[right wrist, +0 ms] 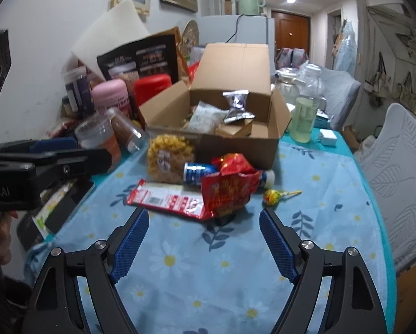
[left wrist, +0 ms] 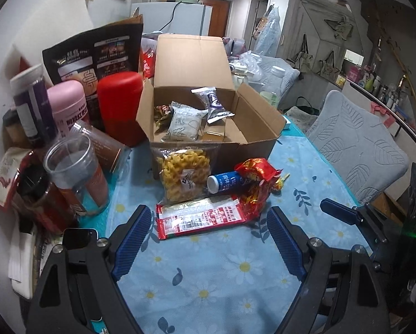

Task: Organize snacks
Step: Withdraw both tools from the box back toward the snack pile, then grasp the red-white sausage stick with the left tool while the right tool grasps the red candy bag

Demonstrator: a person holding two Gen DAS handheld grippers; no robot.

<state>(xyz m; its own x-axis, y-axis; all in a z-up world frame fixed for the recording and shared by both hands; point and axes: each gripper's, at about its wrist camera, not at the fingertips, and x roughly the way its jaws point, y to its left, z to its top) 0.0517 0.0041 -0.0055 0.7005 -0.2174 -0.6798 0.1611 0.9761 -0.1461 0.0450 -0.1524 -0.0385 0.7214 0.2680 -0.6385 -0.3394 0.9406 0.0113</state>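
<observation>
Left gripper (left wrist: 208, 217): my blue ribbed pads are spread wide, nothing between them; they hover over the cloth just short of the red packet.
Right gripper (right wrist: 203, 221): also spread wide and holding nothing, low over the cloth, aimed at the red bag.
Box (left wrist: 260, 142): brown corrugated cardboard, lid flap standing upright at the back, side flaps splayed outward. Its front wall faces me, with the snack pile just before it.
In the box: a white printed pack (left wrist: 184, 122), soft and pillow-shaped, and a silver foil pack (left wrist: 214, 104) leaning against the back.
Curls bag (left wrist: 184, 175): clear plastic full of yellow twisted pieces, leaning on the box's front wall.
Red packet (left wrist: 201, 218): flat, glossy, long, lying on the cloth nearest my left pads.
Tube (left wrist: 226, 182): blue cylinder with a white cap, on its side, partly under the red bag.
Red bag (right wrist: 230, 188): crinkled shiny foil, bunched up, resting over the tube and one end of the red packet.
Lollipop (right wrist: 272, 196): round, yellow wrapper, thin stick, alone on the cloth just right of the red bag.
Left edge: crowded with a red canister (left wrist: 121, 105), a pink canister (left wrist: 68, 103) and a clear cup (left wrist: 71, 164), tight against the box.
Open room: bare flowered blue cloth (right wrist: 208, 278) between my grippers and the pile, and more to the right of the lollipop up to the table's teal edge.
Right side: a grey quilted chair (left wrist: 358, 144) stands close to that edge.
</observation>
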